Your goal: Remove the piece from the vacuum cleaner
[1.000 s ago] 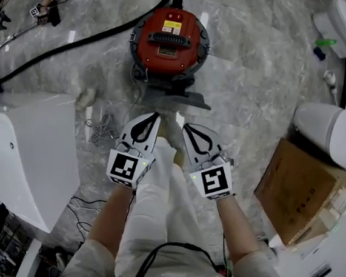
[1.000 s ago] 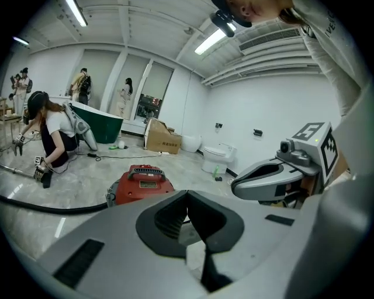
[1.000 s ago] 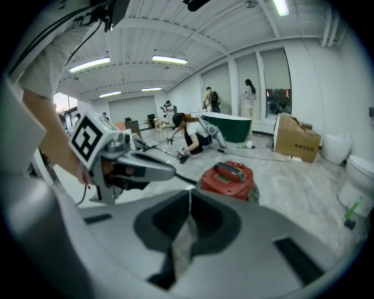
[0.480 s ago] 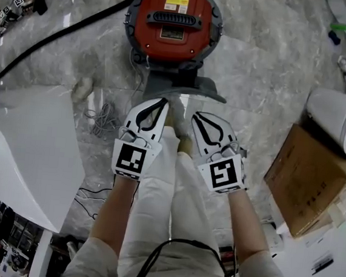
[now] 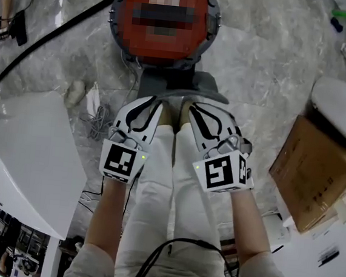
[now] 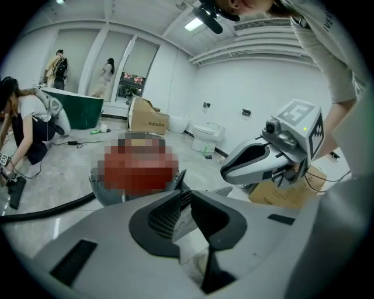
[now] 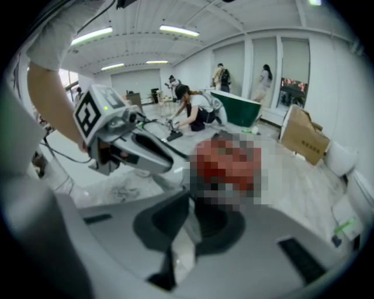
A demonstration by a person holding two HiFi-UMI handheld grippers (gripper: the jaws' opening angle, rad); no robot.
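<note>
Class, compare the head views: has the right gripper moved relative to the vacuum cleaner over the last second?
Yes. The right gripper has moved toward the vacuum cleaner; the gap between them is narrower.

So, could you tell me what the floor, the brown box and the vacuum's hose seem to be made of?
Floor: polished stone or stone-look tile, judging by the grey veining, sheen and seams.
Brown box: probably matte cardboard, given its dull brown faces and folded edges.
Hose: black, likely flexible plastic or rubber, since it curves freely; its surface is too small to read.
</note>
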